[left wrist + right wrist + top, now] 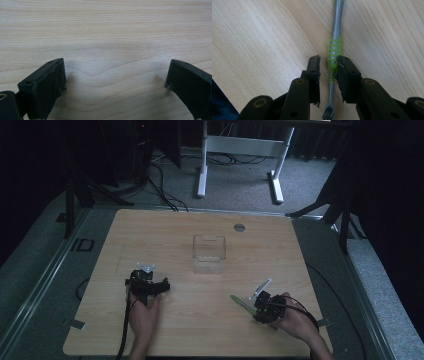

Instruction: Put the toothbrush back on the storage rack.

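Note:
A grey toothbrush (334,50) with a green ribbed grip lies flat on the wooden table (200,320), seen at the front right (240,302). My right gripper (329,60) straddles its grip. The right jaw touches the handle and a narrow gap remains at the left jaw; the bristle head lies between the jaw bases. A hand holds this gripper (256,307) low on the table. My left gripper (116,65) stands open just above bare wood, with nothing between its jaws; a hand holds it (148,285) at the front left.
A clear, empty plastic container (209,254) stands at the middle of the table, beyond both grippers. A round cable grommet (239,227) sits near the far edge. A white desk frame (240,150) stands on the carpet behind the table.

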